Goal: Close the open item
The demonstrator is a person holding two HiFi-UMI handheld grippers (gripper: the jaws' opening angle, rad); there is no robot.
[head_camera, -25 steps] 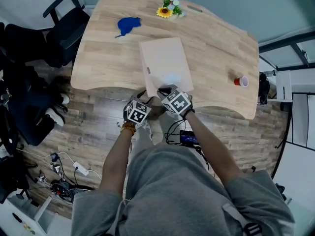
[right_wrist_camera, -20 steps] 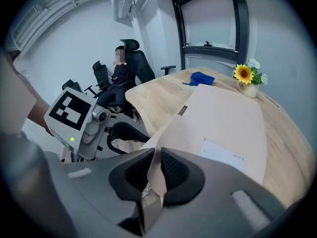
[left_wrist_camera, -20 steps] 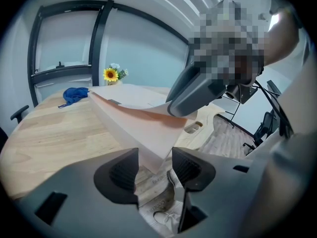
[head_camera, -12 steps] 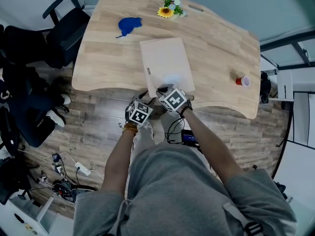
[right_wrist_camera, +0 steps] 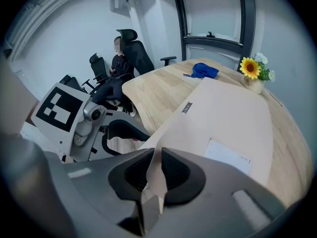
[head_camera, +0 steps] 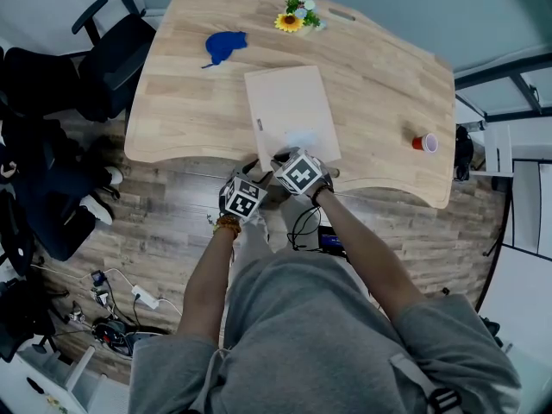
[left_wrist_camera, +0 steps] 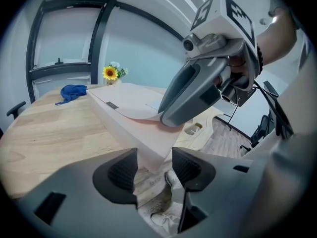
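A flat beige cardboard box lies on the wooden table, its near end at the table's front edge. My right gripper is shut on the thin flap at that near end. Its jaws have just been easing apart a little, and the flap still sits pinched between the pads. The left gripper view shows the flap bending under the right gripper. Just left of it, my left gripper stands open, the box's near corner between its pads without being squeezed.
A sunflower vase and a blue cloth sit at the table's far side, a red cup at the right. Office chairs stand left of the table, where a person sits. Cables lie on the floor.
The right gripper has shifted slightly up and left towards the box's near edge, still holding the flap. The left gripper has stayed in place.
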